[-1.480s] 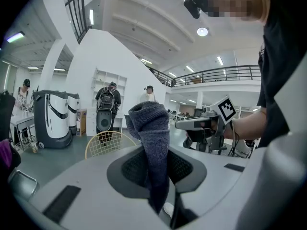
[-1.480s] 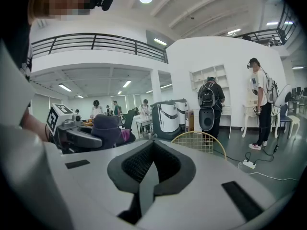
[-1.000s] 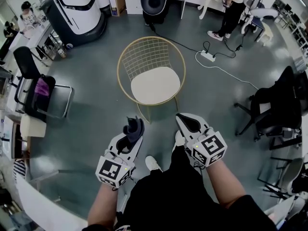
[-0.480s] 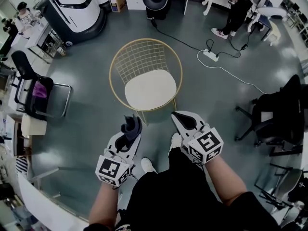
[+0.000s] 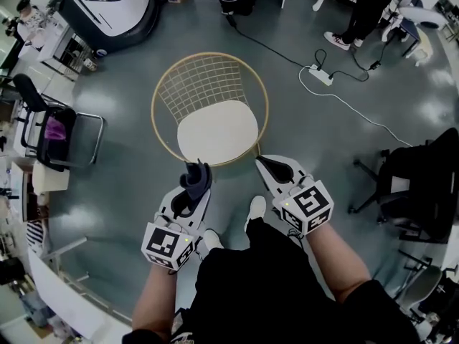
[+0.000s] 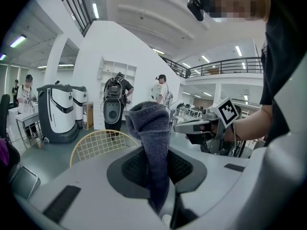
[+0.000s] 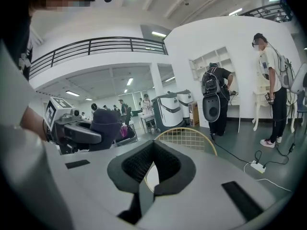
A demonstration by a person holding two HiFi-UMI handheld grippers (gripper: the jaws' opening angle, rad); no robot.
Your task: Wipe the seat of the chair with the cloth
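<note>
My left gripper (image 5: pixel 192 187) clamps the cloth (image 6: pixel 152 143) just short of the chair seat (image 5: pixel 217 131) front edge; my right gripper (image 5: pixel 267 165) is closed on nothing.

The round wire-mesh chair (image 5: pixel 209 110) is gold, its back a grid of small open squares, and its round seat cushion (image 5: pixel 217 132) is plain cream. The knitted cloth (image 6: pixel 152 143) is dark blue-grey with a fine ribbed weave. The left claw (image 5: pixel 195 180) and right claw (image 5: pixel 269 165) are pale grey-white with black textured pads (image 7: pixel 136 164). Each marker cube (image 5: pixel 308 206) bears black-and-white square patterns. The glossy floor (image 5: pixel 122 163) is dark grey-green.
</note>
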